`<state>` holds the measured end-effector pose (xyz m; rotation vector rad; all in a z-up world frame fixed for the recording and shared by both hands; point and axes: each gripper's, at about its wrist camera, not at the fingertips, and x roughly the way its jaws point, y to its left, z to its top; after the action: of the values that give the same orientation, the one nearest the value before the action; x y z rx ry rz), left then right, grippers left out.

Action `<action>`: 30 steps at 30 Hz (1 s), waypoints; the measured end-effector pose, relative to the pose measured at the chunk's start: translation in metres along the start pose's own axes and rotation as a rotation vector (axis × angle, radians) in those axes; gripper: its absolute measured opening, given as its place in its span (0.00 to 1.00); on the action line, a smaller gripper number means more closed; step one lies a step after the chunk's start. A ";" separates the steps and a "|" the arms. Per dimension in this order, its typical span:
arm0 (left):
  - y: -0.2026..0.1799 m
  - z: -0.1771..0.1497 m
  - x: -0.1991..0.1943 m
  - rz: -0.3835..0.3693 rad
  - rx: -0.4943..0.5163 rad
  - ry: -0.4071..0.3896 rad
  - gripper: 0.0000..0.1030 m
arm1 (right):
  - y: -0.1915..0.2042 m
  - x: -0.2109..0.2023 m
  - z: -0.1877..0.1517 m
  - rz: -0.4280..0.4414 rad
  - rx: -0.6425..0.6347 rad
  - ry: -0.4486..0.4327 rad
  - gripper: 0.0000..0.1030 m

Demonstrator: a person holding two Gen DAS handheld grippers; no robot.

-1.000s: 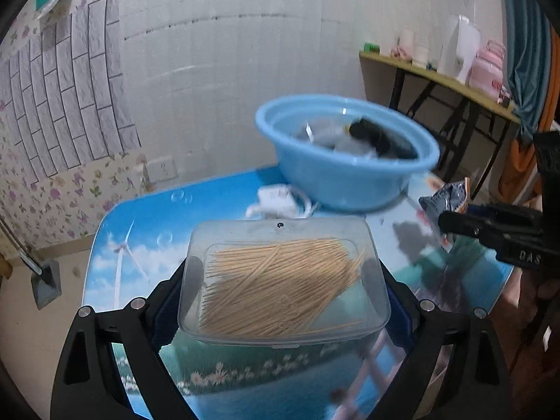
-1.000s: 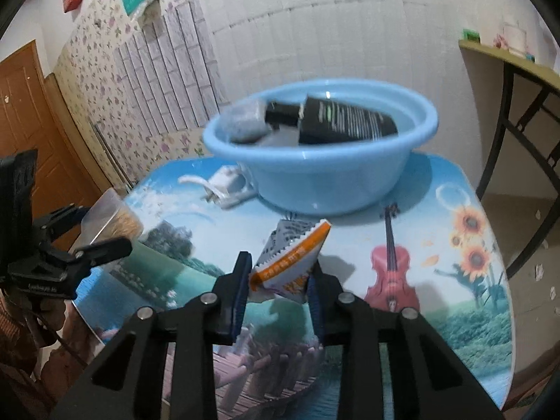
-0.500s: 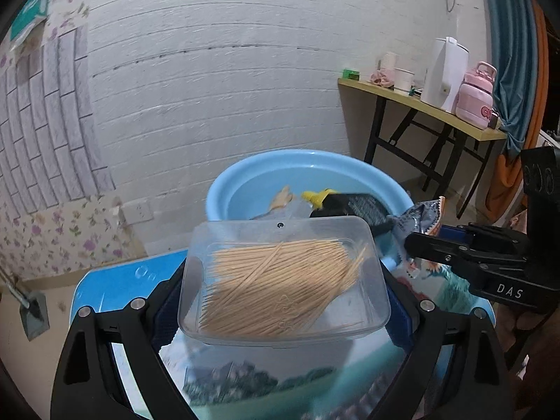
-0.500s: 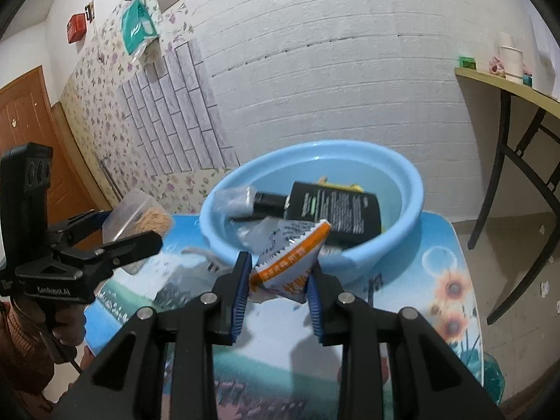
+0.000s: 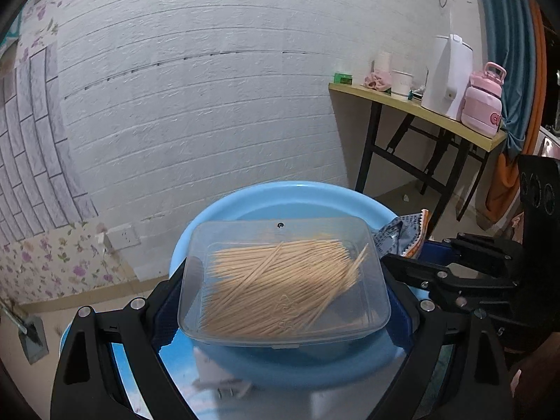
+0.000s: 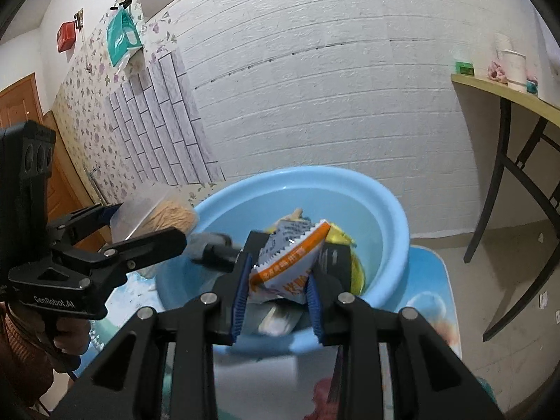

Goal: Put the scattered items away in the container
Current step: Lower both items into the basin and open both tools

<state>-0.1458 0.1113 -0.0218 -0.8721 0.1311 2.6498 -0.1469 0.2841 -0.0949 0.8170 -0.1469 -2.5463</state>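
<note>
Toothpick box (image 5: 283, 280), clear rigid plastic, above round blue basin (image 5: 280, 196).

The toothpick box (image 5: 283, 276), in the lower middle of the left wrist view, is clear, smooth plastic packed with pale wooden sticks. The basin (image 6: 385, 210) is glossy light-blue plastic. The snack packet (image 6: 290, 262), at the centre of the right wrist view, is shiny crinkled foil with a saw-tooth edge. The left gripper (image 5: 280, 301) and the right gripper (image 6: 276, 297) are matt black plastic with ribbed blue pads (image 6: 239, 294) and bright metal screws. The wall (image 5: 210, 87) behind looks white, rough and matt, moulded like brick.
</note>
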 end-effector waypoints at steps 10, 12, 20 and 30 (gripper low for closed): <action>-0.006 0.009 0.016 -0.022 0.018 0.004 0.91 | -0.007 0.023 0.012 -0.048 -0.024 0.023 0.31; -0.007 0.009 0.014 -0.020 0.026 0.003 0.91 | -0.008 0.026 0.010 -0.059 -0.022 0.034 0.33; -0.006 0.005 0.003 -0.017 0.017 0.000 0.91 | -0.006 0.016 0.006 -0.088 -0.007 0.029 0.35; 0.000 -0.006 -0.033 0.005 0.003 -0.029 0.91 | 0.010 -0.014 0.006 -0.122 -0.025 -0.005 0.36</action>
<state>-0.1180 0.1003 -0.0075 -0.8334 0.1302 2.6644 -0.1362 0.2814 -0.0799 0.8331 -0.0679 -2.6589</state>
